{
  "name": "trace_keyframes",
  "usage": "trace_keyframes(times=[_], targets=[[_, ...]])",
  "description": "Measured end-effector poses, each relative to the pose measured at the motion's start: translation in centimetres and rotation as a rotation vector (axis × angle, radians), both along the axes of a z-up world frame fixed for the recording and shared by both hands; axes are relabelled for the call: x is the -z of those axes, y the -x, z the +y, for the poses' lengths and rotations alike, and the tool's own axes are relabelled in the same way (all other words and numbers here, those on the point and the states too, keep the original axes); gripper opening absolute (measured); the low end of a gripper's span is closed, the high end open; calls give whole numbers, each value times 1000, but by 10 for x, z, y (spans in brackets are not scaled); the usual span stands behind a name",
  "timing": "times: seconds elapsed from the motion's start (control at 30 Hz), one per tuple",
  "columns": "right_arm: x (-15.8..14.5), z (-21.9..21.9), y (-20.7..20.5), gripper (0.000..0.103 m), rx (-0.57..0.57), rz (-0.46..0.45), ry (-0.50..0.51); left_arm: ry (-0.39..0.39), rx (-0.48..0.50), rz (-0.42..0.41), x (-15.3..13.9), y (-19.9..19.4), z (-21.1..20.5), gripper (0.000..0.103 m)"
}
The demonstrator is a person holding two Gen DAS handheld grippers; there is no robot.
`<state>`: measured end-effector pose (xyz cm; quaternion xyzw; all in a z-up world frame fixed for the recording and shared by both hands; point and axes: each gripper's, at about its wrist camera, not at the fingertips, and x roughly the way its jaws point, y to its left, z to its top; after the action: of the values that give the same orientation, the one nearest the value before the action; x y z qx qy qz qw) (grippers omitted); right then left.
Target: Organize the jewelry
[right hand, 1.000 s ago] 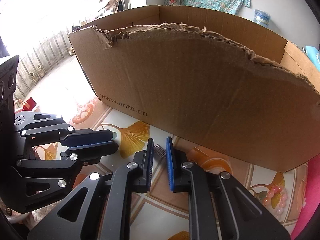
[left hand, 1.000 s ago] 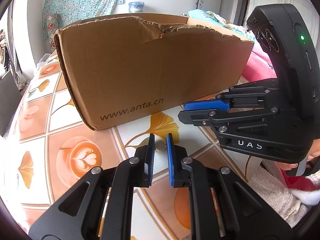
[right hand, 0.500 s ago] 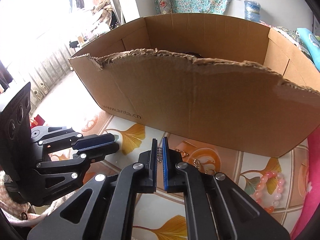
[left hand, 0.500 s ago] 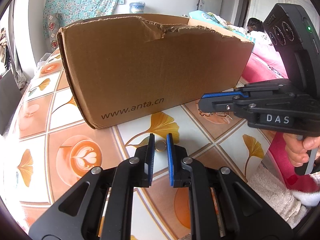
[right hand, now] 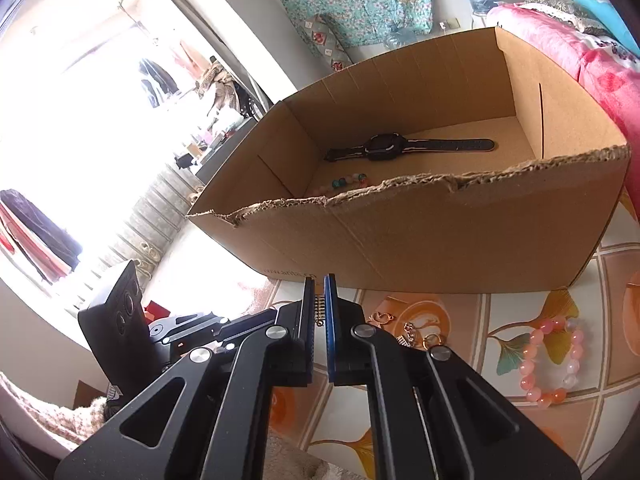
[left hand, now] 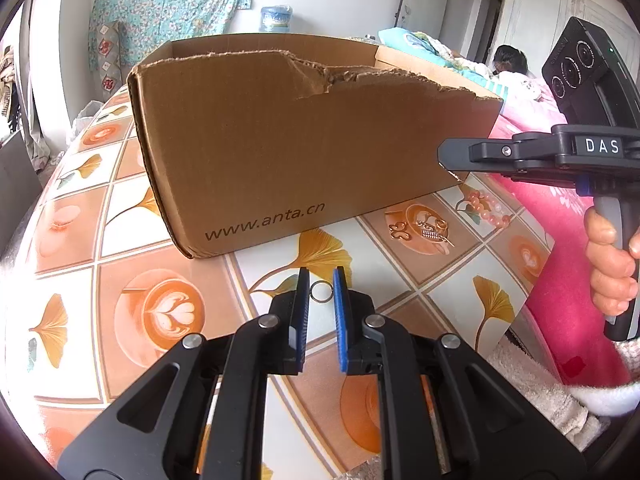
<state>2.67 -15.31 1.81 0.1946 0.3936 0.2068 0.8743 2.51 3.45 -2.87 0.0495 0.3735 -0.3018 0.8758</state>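
My left gripper [left hand: 321, 294] hovers low over the tiled table and is shut on a small metal ring [left hand: 321, 292] pinched between its blue pads. My right gripper [right hand: 319, 294] is shut on a small comb-like metal ornament [right hand: 319, 308], raised in front of the cardboard box [right hand: 440, 248]. In the left wrist view the right gripper [left hand: 442, 157] hangs level at the box's [left hand: 300, 152] right corner. Inside the box lie a black watch [right hand: 400, 146] and a bead bracelet [right hand: 348, 182]. Gold earrings [left hand: 424, 230] and a pink bead bracelet [right hand: 552, 360] lie on the table.
A person's hand [left hand: 612, 264] grips the right gripper's handle. A pink bedspread [left hand: 560, 260] and a white towel [left hand: 540, 396] border the table's right edge. The box's torn front wall stands tall across the table. A water jug [left hand: 275, 19] stands far behind.
The right gripper shut on the comb-like ornament, lifted it off the table and rolled, moving right and up in the left wrist view. The box's inside has come into sight. The left gripper stayed put.
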Motion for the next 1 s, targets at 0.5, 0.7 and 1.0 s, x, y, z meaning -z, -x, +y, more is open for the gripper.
trace_keyframes(times=[0.5,0.7,1.0], targets=[[-23,-3,10,5,-14,-79,2,35,40,-96,-41,22,-5,11],[-2,4,11,18,-10,-11,92,-2,62,-80,-35,21,-18,11],[39,38,8,23,6,53,330,-57,35,2,-4,6,-22,11]])
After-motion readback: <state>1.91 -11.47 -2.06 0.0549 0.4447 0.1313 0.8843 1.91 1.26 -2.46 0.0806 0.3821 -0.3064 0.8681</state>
